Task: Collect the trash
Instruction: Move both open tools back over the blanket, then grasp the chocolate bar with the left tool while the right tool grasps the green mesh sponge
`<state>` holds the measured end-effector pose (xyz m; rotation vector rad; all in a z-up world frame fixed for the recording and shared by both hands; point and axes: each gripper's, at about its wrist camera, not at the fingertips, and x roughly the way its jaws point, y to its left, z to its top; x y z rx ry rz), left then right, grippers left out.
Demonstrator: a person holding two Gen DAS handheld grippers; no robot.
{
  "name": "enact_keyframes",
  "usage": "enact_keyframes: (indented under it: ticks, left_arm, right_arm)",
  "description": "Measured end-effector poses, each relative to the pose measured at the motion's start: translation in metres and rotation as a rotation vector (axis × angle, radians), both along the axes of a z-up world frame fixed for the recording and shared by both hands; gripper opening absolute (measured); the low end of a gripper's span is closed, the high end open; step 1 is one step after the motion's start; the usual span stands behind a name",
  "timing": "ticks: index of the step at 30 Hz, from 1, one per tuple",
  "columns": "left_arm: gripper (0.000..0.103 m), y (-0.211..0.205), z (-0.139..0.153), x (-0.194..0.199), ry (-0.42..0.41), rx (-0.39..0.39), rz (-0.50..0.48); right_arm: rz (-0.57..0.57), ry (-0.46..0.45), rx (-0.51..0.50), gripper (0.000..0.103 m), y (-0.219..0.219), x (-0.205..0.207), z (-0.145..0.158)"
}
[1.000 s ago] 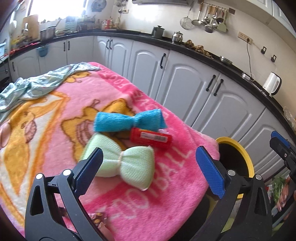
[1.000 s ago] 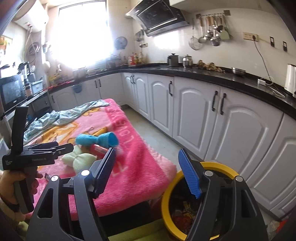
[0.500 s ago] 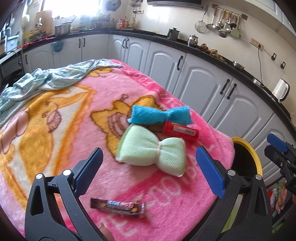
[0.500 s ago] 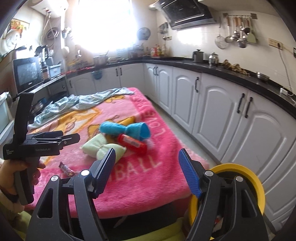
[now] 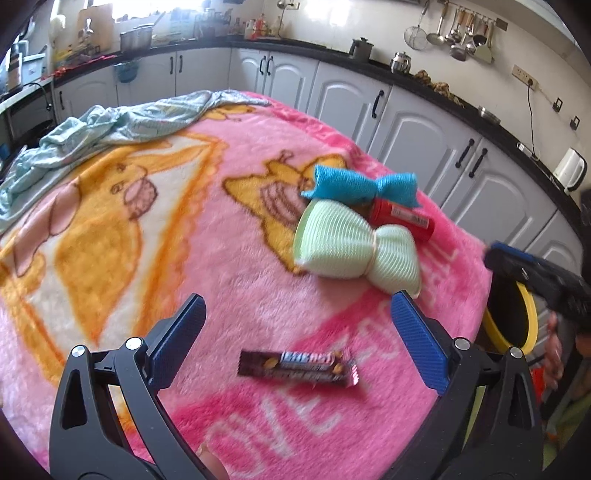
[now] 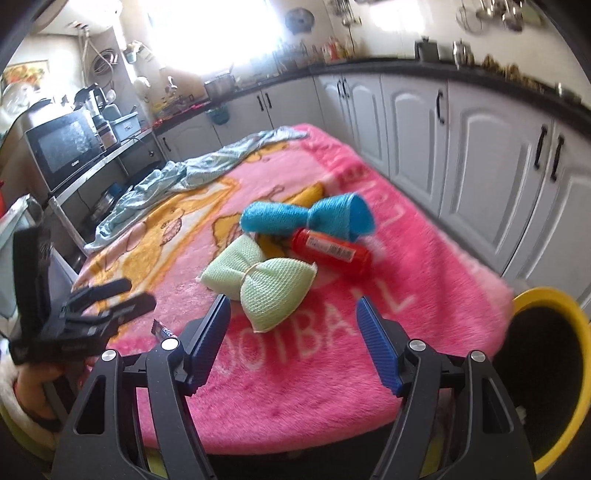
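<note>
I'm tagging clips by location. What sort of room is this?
A home kitchen, most likely: white cabinets under a dark countertop, utensils hanging on the wall, a kettle. Oddly, a pink blanket covers the central surface.

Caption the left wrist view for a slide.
Open left tongs hover over a snack wrapper on the pink blanket, with sponges and red bottle beyond.
</note>
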<state>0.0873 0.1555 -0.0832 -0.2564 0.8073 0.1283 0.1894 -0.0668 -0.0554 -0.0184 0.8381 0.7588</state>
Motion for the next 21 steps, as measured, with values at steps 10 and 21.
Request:
enact_keyframes:
  ticks: [10,21]
  left_arm:
    - [0.092,-0.012,-0.032,-0.001,0.064,-0.011,-0.128]
    - [0.087,-0.012,-0.057,0.003,0.103,0.043,-0.105]
  right_arm:
    - [-0.002,0.052,-0.055,0.068,0.038,0.020,-0.029]
    - [-0.011,0.134,-0.059,0.060,0.057,0.038,-0.051]
